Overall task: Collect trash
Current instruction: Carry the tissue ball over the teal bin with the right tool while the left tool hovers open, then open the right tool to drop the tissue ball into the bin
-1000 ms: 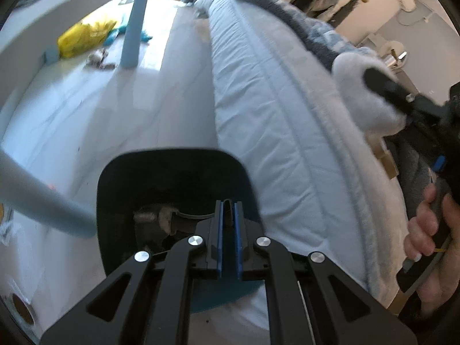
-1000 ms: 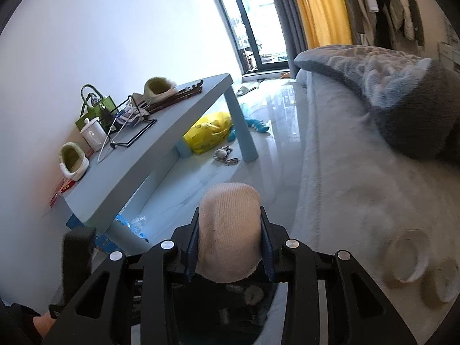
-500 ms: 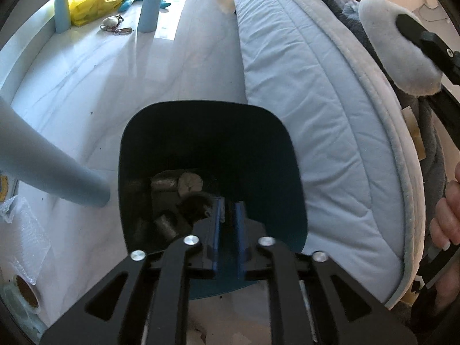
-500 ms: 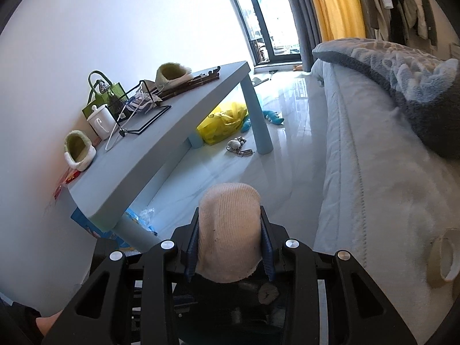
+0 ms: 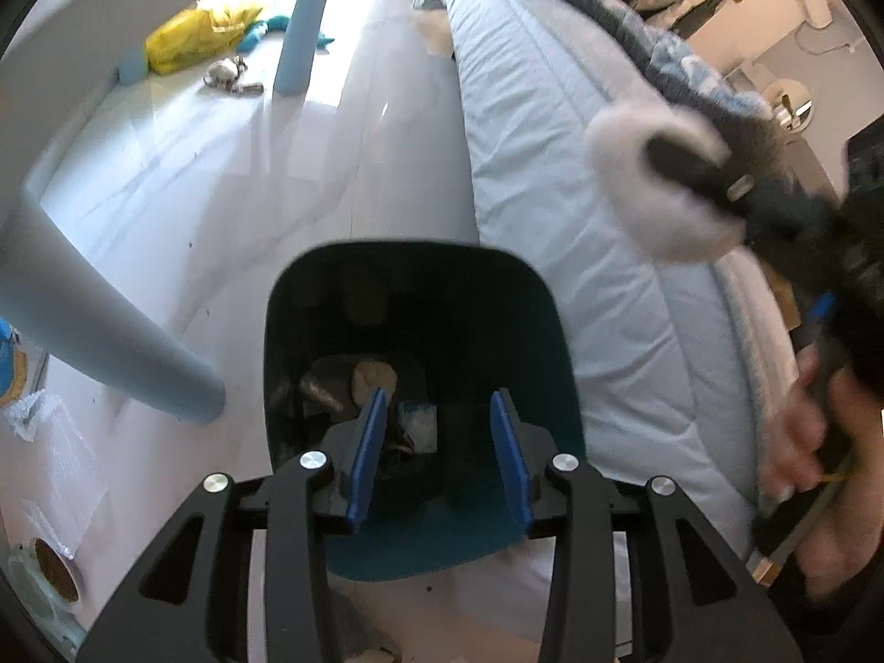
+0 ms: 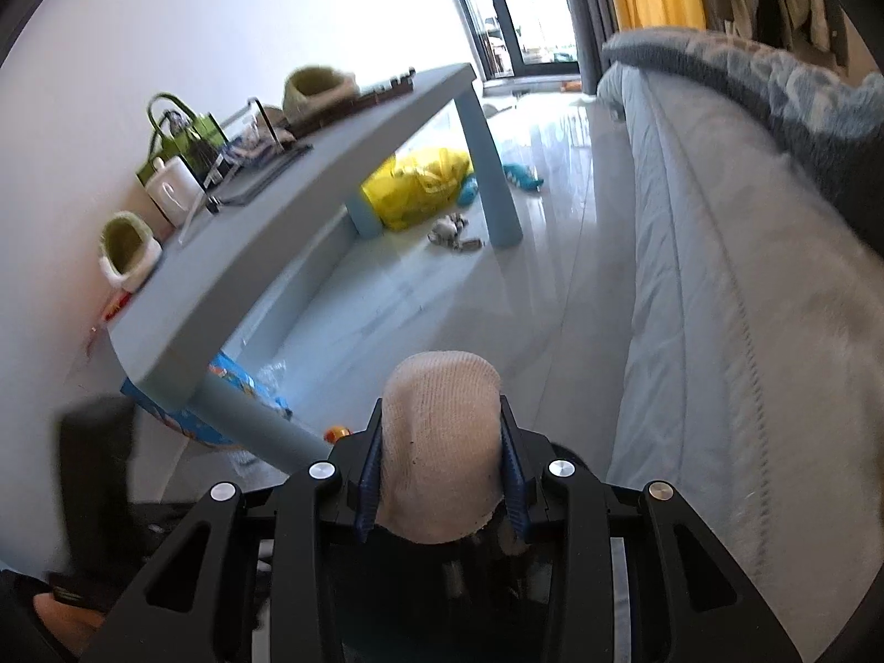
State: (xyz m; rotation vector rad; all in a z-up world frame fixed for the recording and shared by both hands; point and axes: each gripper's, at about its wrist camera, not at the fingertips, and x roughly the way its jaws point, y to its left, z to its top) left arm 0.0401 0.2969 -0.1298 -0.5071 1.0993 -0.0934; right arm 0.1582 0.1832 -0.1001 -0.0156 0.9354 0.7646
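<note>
A dark teal trash bin (image 5: 558, 387) stands on the white floor beside the bed, with several scraps of trash (image 5: 373, 378) inside. My left gripper (image 5: 436, 453) is open and empty right over the bin's mouth. My right gripper (image 6: 442, 469) is shut on a cream knitted sock (image 6: 439, 442) and holds it above the dark bin below. From the left wrist view the sock (image 5: 646, 199) and right gripper hover over the bed's edge, to the right of the bin.
A light blue table (image 6: 309, 182) with bags, a white pot and slippers stands left; its leg (image 5: 94, 331) is close to the bin. A yellow bag (image 6: 420, 188) and small toys lie on the floor. The bed (image 5: 580, 210) runs along the right. A tape roll (image 5: 52, 577) lies near left.
My left gripper has opened over the bin; a white scrap now lies in the bin below it. My right gripper, still holding the sock, has shifted lower and closer to the bin.
</note>
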